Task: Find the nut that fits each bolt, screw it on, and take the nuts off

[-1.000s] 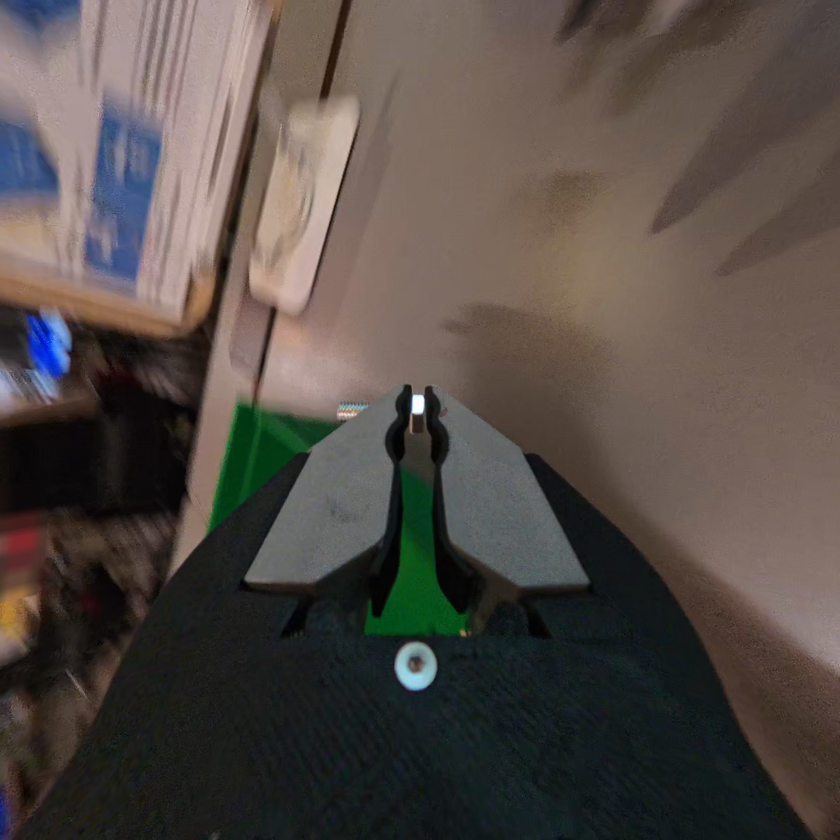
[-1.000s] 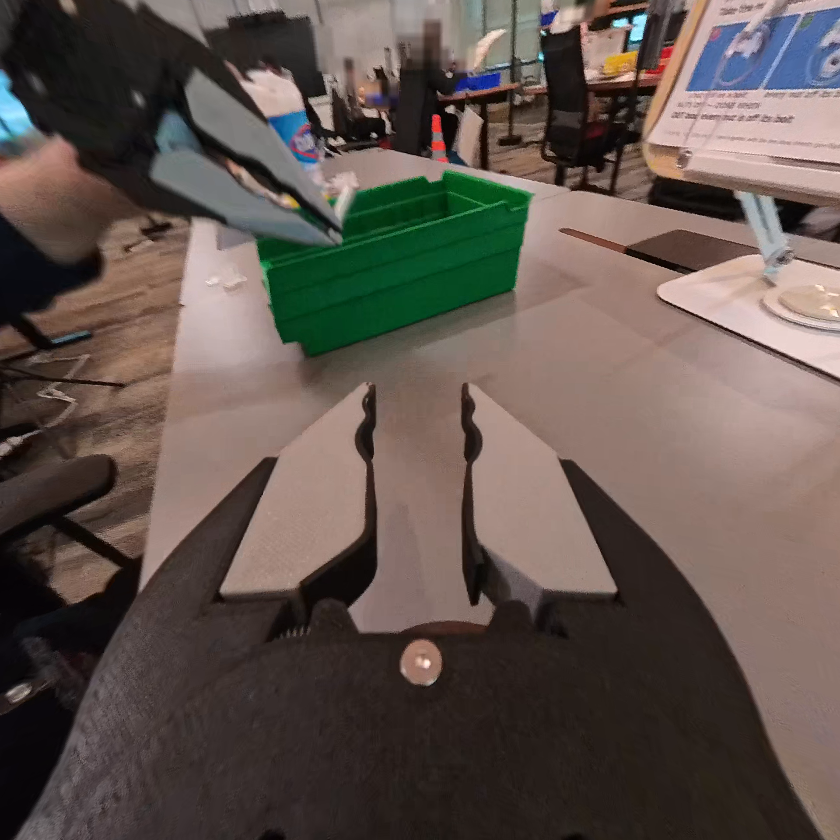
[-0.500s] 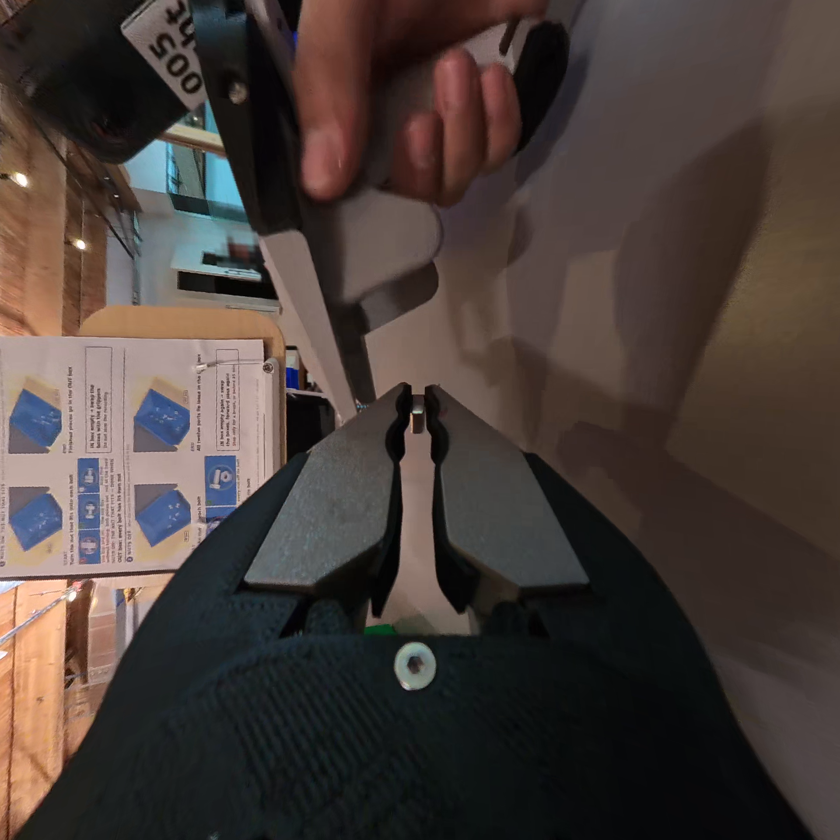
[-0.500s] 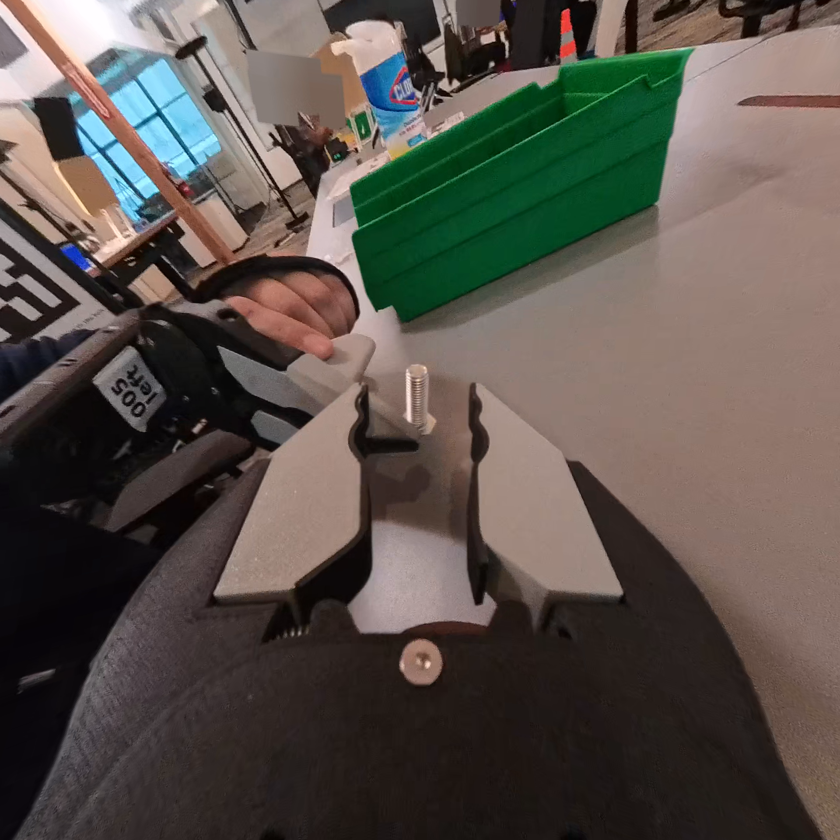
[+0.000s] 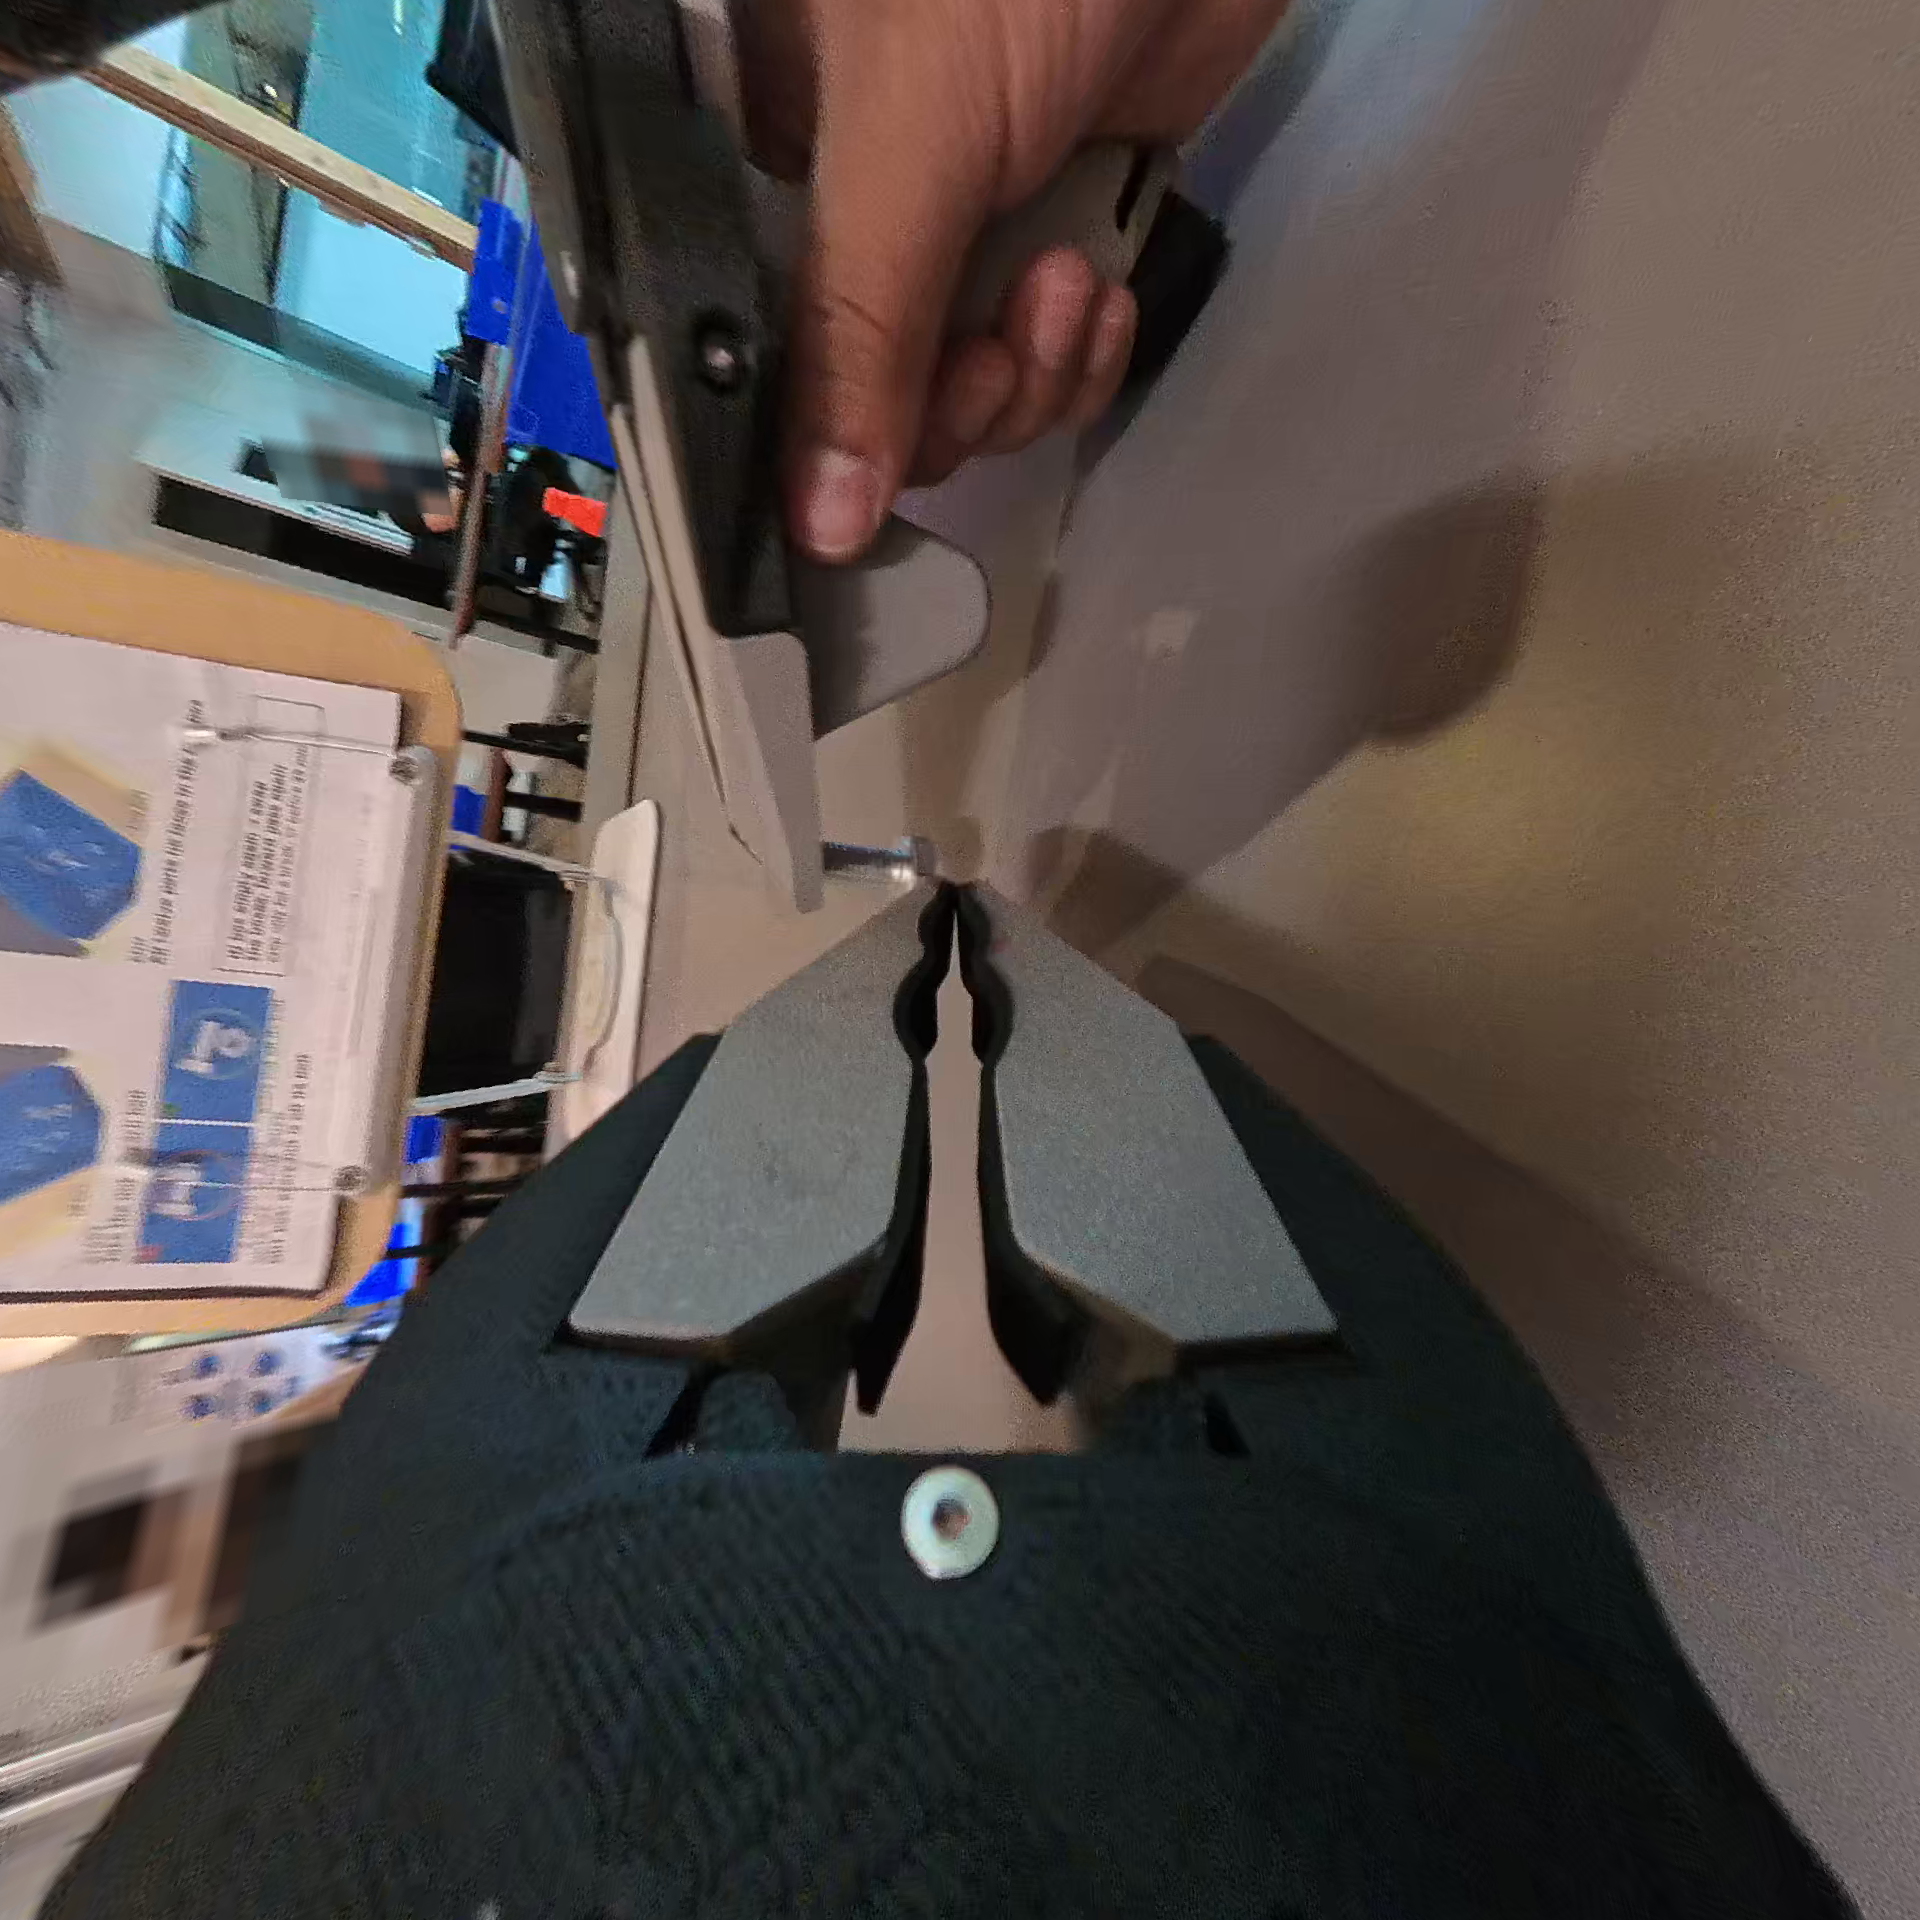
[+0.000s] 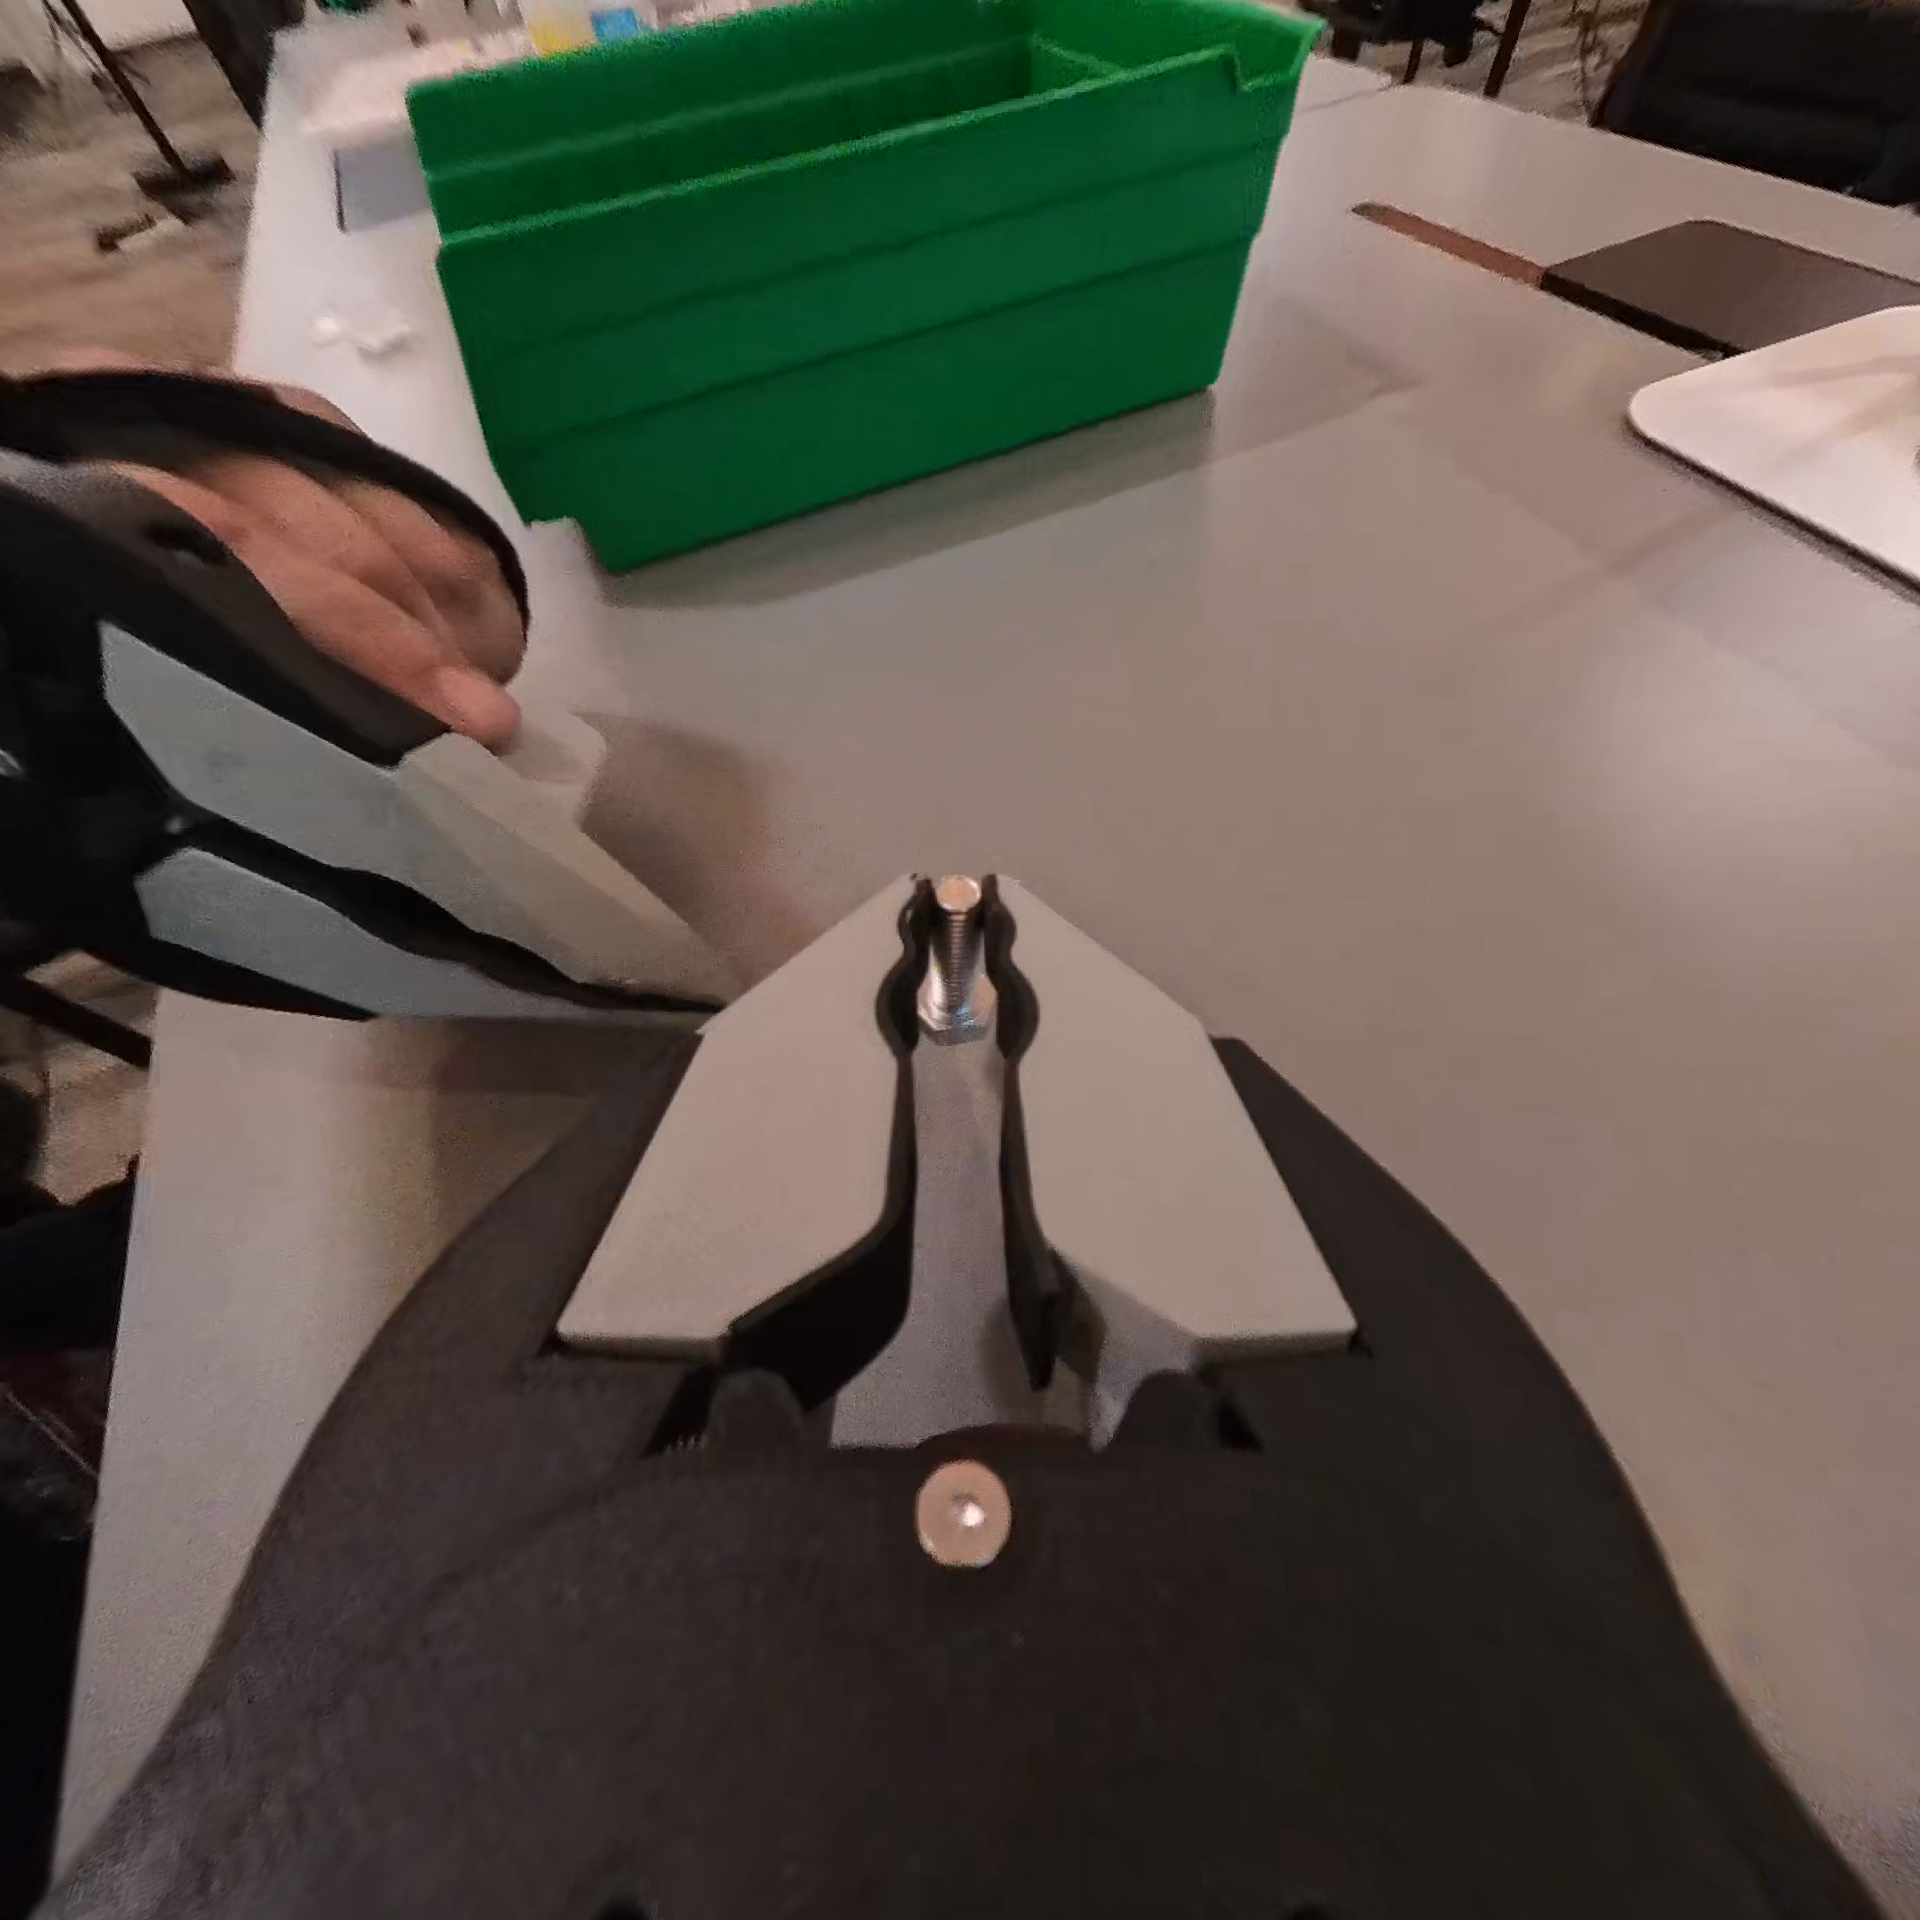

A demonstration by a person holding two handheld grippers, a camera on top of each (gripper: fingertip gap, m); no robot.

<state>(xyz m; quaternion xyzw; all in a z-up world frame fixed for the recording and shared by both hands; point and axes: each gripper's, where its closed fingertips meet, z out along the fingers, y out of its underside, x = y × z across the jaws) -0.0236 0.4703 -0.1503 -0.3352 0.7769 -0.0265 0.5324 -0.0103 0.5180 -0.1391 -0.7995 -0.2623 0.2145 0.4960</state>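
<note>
Right gripper (image 6: 954,902) pinches the bolt (image 6: 954,961) upright; left gripper (image 5: 954,902) seemingly pressed together, empty

Left wrist view: mounted behind the left gripper (image 5: 954,902), rolled onto its side so the grey table (image 5: 1558,831) stands like a wall at right, looking close along the fingers at the right gripper (image 5: 805,883) and the bolt (image 5: 883,862), with an instruction board (image 5: 208,935) at left. Right wrist view: set behind the right gripper (image 6: 956,896), upright, aimed low across the table (image 6: 1351,779) toward a green bin (image 6: 852,343), with the left gripper (image 6: 717,1003) entering from the left. Shared by both: the bolt (image 6: 954,961), the tabletop, each other's gripper.
</note>
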